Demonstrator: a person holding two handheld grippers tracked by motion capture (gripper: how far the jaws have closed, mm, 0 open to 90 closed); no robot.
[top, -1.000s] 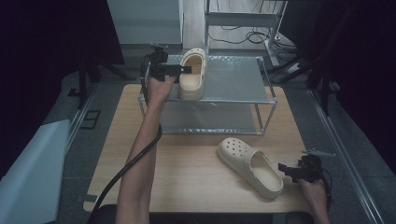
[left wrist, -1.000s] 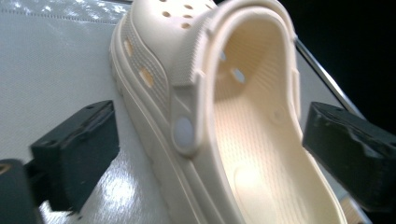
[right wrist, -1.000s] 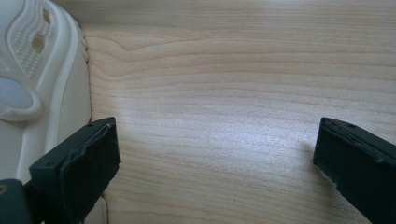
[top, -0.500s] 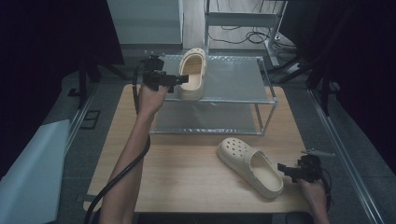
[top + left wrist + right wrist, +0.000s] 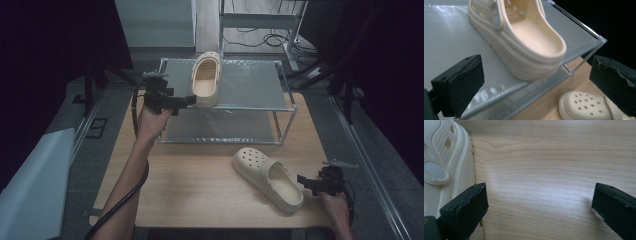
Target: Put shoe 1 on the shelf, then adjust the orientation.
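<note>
**Clogs apart: one on the rack, one on the table**

Clog (image 5: 206, 80) number one lies on the top shelf (image 5: 250, 85) of a two-tier metal rack (image 5: 282, 115) that stands at the far edge of the wooden table (image 5: 190, 185). It sits toward the shelf's left end, toe pointing away, with its heel at the shelf's near edge and seemingly a little over it. In the left tool view the heel (image 5: 544, 53) reaches the edge of the shelf's frosted panel, sole flat on the panel.

The left tool (image 5: 182, 101) is held level just to the left of that heel, beside the rack's near-left corner. Its jaws stand wide apart and hold nothing; in its own view the clog's heel lies ahead of the gap between them, not touched by either jaw.

The second clog (image 5: 267, 177) lies on the table toward the near-right corner, upright, toe angled to the far left and heel to the near right edge.

The right tool (image 5: 306, 182) rests low near the table's near-right corner, just beside this clog's heel. Its jaws are also spread wide and empty. In the right tool view, bare wood fills the gap, and the clog's side (image 5: 446, 165) runs along one jaw; whether that jaw touches it is hard to tell.
</note>
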